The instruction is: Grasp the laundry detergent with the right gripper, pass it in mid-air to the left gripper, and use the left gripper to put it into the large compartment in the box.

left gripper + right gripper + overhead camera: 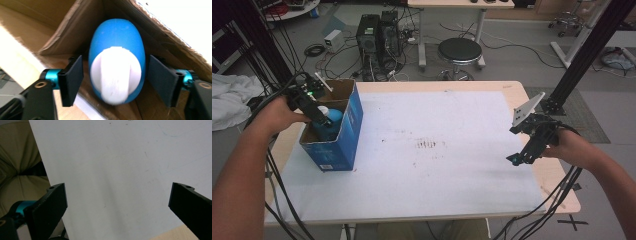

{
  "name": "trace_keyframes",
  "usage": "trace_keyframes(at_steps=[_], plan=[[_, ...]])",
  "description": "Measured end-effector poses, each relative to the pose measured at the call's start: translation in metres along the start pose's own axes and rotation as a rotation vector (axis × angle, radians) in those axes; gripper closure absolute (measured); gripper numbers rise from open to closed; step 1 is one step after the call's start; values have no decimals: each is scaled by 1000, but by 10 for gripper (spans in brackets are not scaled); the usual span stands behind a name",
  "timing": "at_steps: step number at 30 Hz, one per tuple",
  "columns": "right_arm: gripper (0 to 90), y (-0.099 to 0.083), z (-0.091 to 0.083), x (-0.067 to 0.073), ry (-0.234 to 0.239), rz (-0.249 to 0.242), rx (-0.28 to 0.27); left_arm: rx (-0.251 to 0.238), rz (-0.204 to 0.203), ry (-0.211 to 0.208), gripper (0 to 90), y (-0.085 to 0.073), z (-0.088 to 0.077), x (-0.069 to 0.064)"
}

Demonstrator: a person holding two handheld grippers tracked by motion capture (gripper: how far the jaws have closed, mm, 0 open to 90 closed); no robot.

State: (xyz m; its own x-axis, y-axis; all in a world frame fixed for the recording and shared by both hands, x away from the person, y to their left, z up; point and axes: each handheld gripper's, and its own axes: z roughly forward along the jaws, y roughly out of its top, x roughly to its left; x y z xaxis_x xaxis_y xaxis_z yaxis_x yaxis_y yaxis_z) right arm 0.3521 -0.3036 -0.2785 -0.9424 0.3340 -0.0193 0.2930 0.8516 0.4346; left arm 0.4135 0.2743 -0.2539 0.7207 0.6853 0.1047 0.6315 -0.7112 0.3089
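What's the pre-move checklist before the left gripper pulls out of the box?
1. Blue bottle inside the blue cardboard box: ok.
2. Left gripper pads clear of the bottle, a gap on both sides: ok.
3. Bottle standing stably by itself: cannot tell.
4. Exit path past the box flaps: cannot tell.
5. Right gripper open, holding nothing, over the white sheet, far from the box: ok.
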Motion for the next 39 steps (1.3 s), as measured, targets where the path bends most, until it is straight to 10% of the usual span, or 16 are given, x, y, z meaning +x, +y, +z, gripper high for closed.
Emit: trace_keyframes(at_steps=[22, 39], plan=[[10, 9, -18, 11, -38, -12, -29, -125, -61, -30, 224, 19, -71, -28], [10, 7, -22, 15, -53, 6, -39, -128, 157, -160, 205, 90, -53, -86]])
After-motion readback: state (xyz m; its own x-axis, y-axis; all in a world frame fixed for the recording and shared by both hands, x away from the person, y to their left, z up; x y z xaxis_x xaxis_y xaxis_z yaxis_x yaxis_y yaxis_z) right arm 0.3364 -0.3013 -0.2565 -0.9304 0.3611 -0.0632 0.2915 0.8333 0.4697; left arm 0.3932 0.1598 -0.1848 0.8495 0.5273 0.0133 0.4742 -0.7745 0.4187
